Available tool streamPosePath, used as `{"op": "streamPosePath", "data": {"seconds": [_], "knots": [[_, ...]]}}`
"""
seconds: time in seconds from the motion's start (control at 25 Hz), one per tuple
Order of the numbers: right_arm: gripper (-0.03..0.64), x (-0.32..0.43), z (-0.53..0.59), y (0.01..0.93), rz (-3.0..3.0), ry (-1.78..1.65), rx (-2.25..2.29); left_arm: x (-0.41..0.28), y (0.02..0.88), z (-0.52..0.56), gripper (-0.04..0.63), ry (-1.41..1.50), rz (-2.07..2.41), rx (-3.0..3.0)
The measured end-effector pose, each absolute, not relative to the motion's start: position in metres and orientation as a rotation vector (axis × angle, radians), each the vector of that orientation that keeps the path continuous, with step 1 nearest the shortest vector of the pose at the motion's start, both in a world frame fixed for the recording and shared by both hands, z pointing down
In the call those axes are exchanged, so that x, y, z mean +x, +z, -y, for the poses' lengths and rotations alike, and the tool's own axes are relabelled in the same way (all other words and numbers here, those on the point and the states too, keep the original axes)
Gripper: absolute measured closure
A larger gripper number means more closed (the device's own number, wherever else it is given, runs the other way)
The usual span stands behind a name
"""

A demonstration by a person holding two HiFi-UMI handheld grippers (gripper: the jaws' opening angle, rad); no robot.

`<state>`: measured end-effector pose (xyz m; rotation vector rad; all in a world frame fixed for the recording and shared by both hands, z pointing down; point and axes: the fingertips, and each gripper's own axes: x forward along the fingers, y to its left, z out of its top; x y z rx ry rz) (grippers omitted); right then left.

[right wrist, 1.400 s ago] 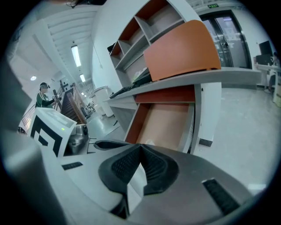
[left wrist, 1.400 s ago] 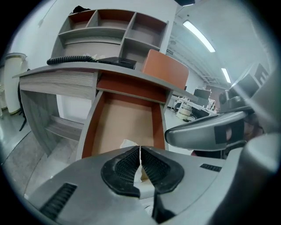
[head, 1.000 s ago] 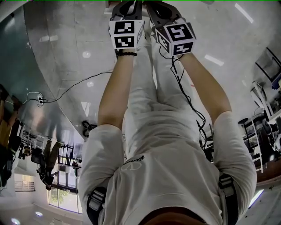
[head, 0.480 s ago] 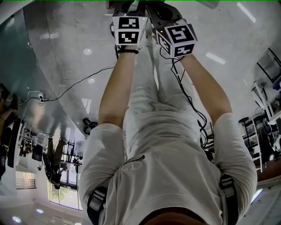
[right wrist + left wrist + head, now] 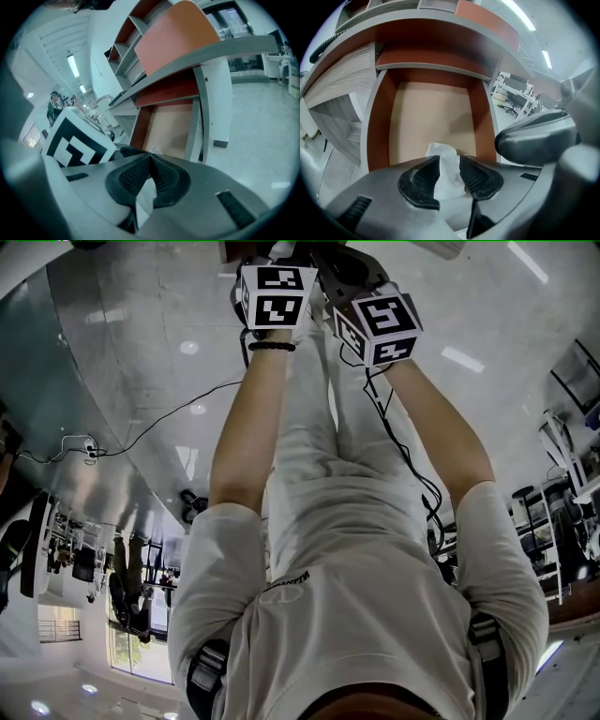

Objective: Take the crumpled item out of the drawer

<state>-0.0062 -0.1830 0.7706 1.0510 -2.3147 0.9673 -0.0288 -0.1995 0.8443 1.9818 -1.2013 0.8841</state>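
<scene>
A crumpled white paper (image 5: pixel 448 169) sits between the ribbed pads of my left gripper (image 5: pixel 450 161), just over the front edge of the open drawer (image 5: pixel 378 126). The left jaws are opening, and the pads stand at the paper's sides without squeezing it. The drawer has red-brown walls and a bare tan floor. In the right gripper view the same drawer (image 5: pixel 169 127) lies ahead to the left, and my right gripper (image 5: pixel 150 157) is shut, tips together with nothing held. The head view shows only the marker cubes, left (image 5: pixel 275 296) and right (image 5: pixel 378 324), at the top; the jaws are hidden there.
A grey desk top (image 5: pixel 440 21) and a red-brown shelf (image 5: pixel 431 58) overhang the drawer. A pale wood-grain cabinet front (image 5: pixel 340 77) stands to its left. A white desk leg (image 5: pixel 219 108) stands right of the drawer, with glossy floor (image 5: pixel 262 140) beyond. A black cable (image 5: pixel 403 456) trails along the right arm.
In the head view the left gripper's cube has moved a little up and to the right, closer to the right cube. The right gripper has stayed put.
</scene>
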Motion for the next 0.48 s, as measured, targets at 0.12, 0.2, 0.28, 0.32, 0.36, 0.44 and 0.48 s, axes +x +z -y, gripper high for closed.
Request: {"op": "streamPosePath", "data": {"seconds": [0.12, 0.2, 0.28, 0.32, 0.36, 0.44, 0.48], "knots": [[0.615, -0.002, 0.182, 0.771, 2.313, 0.973, 1.058, -0.028, 0.849, 0.202, 0.462, 0.916, 1.183, 1.964], [0.615, 0.0, 0.183, 0.771, 2.311, 0.977, 1.064, -0.028, 0.853, 0.203, 0.462, 0.944, 1.176, 1.954], [0.615, 0.002, 0.184, 0.77, 2.314, 0.98, 1.068, -0.028, 0.855, 0.205, 0.462, 0.963, 1.179, 1.95], [0.615, 0.003, 0.184, 0.77, 2.314, 0.982, 1.071, -0.027, 0.856, 0.206, 0.462, 0.97, 1.183, 1.949], [0.615, 0.004, 0.184, 0.771, 2.313, 0.984, 1.074, -0.027, 0.858, 0.206, 0.462, 0.975, 1.186, 1.949], [0.615, 0.005, 0.183, 0.772, 2.311, 0.988, 1.079, -0.027, 0.861, 0.205, 0.462, 0.984, 1.189, 1.948], [0.615, 0.006, 0.182, 0.772, 2.312, 0.99, 1.081, -0.027, 0.862, 0.206, 0.462, 0.99, 1.189, 1.947]]}}
